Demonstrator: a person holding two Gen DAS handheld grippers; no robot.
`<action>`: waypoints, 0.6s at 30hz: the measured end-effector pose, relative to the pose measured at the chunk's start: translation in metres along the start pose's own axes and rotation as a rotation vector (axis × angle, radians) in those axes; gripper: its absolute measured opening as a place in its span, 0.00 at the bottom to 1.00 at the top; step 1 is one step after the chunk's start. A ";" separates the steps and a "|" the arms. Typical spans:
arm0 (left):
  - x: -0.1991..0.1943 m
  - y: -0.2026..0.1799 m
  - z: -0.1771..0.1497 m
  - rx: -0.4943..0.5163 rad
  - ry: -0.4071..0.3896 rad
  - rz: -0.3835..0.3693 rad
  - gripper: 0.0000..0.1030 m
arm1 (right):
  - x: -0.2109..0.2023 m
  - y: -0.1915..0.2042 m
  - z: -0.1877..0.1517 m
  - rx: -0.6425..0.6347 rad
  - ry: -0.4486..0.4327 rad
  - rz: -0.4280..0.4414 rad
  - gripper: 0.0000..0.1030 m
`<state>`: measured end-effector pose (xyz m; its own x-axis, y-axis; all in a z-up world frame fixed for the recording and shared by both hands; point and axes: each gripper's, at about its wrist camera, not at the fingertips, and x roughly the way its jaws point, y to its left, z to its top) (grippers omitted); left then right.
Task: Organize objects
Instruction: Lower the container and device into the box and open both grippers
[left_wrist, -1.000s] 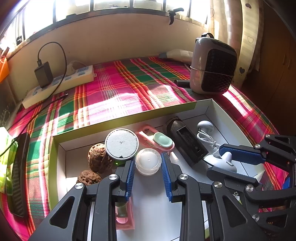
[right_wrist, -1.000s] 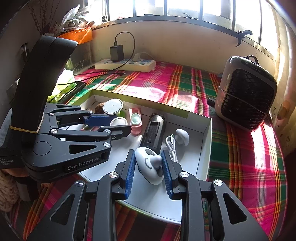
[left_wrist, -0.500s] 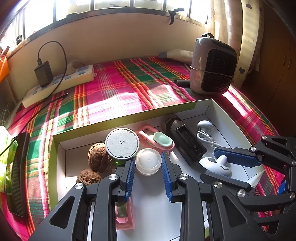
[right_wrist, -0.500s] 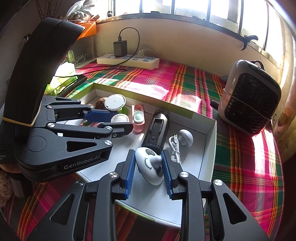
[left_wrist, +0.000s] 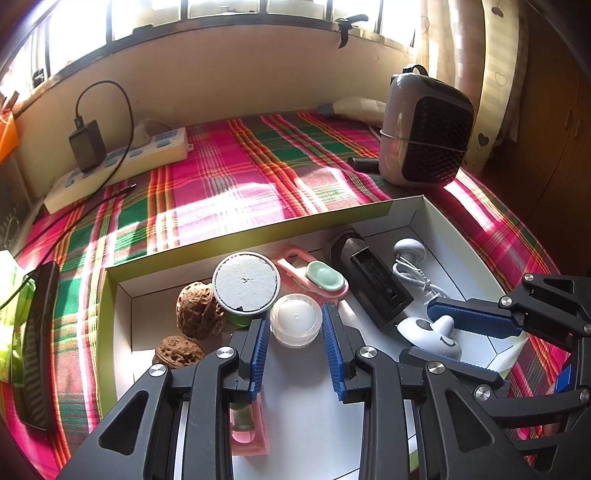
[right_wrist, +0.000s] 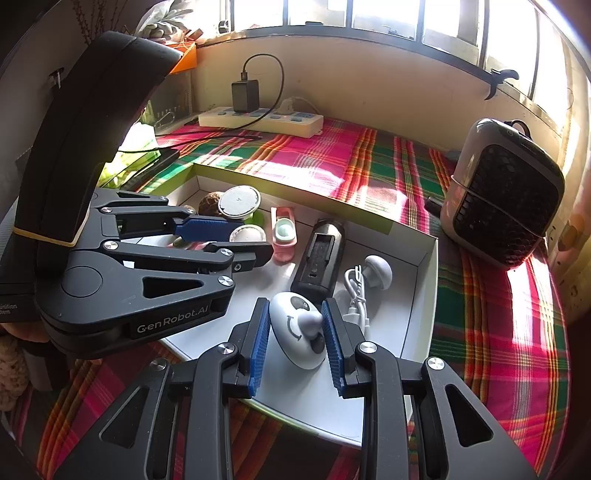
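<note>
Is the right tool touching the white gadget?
Touching. The right wrist view shows the right tool with both blue pads pressed against the white gadget.
</note>
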<state>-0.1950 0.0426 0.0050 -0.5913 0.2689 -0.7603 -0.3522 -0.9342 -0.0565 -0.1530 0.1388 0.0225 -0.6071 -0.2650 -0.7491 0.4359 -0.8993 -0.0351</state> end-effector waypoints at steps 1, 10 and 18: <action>0.000 0.000 0.000 0.002 0.001 -0.002 0.28 | 0.000 0.000 0.000 -0.001 0.001 0.000 0.29; 0.000 -0.001 -0.001 0.005 0.004 -0.003 0.32 | 0.000 0.000 -0.001 0.007 0.015 0.004 0.36; -0.001 -0.001 -0.002 0.005 0.005 -0.003 0.32 | -0.001 0.001 0.001 0.010 0.018 0.005 0.37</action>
<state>-0.1932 0.0431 0.0045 -0.5865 0.2703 -0.7635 -0.3573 -0.9323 -0.0556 -0.1530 0.1377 0.0242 -0.5932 -0.2634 -0.7608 0.4324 -0.9013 -0.0251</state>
